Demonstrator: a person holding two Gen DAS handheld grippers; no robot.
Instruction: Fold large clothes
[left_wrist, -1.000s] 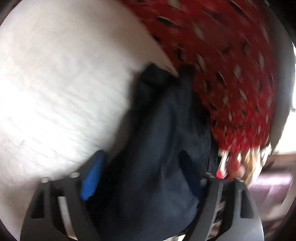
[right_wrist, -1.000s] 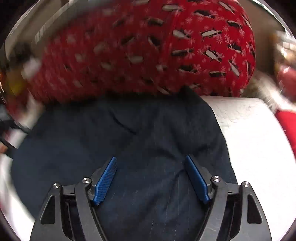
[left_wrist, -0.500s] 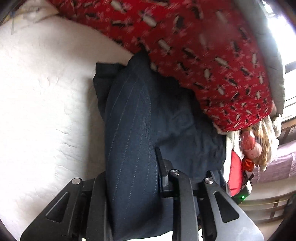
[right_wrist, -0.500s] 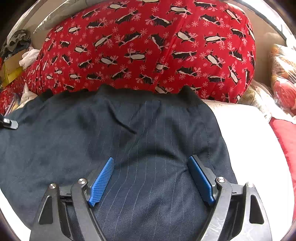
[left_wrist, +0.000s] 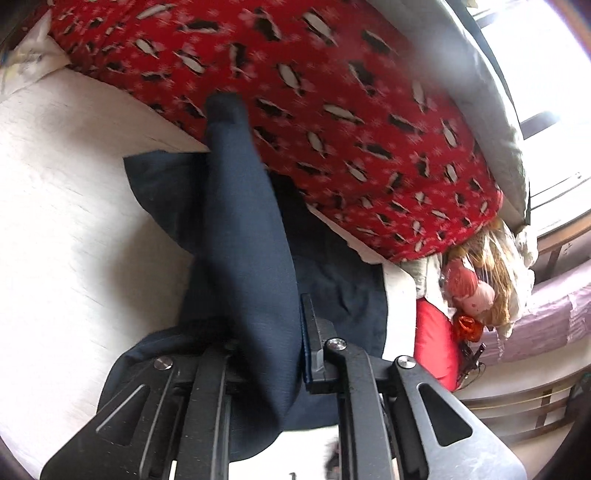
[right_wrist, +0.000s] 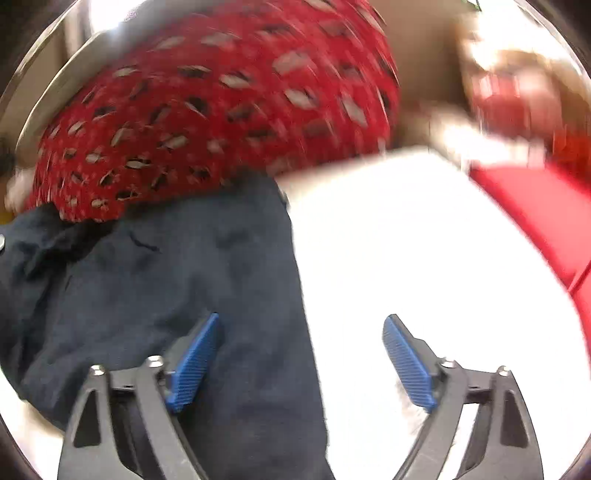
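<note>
White quilted bedding (left_wrist: 74, 229) covers most of the surface, with a red penguin-print duvet (left_wrist: 332, 122) heaped along its far side; on the white lies the dark navy pinstriped garment (right_wrist: 155, 295), its far edge against the red heap. The cloth looks soft, limp and fairly light, likely to sag and slide rather than hold a crease; an edge or a corner is the sensible place to grip it, not the slack middle. The left gripper (left_wrist: 266, 354) is clamped narrowly on a gathered fold of it, its jaws having just closed, and the cloth runs taut from there to the far side. The right gripper (right_wrist: 299, 362) stands wide and holds nothing, its jaws having just opened further; the garment's right edge passes between its blue pads (right_wrist: 192, 365), untouched.
</note>
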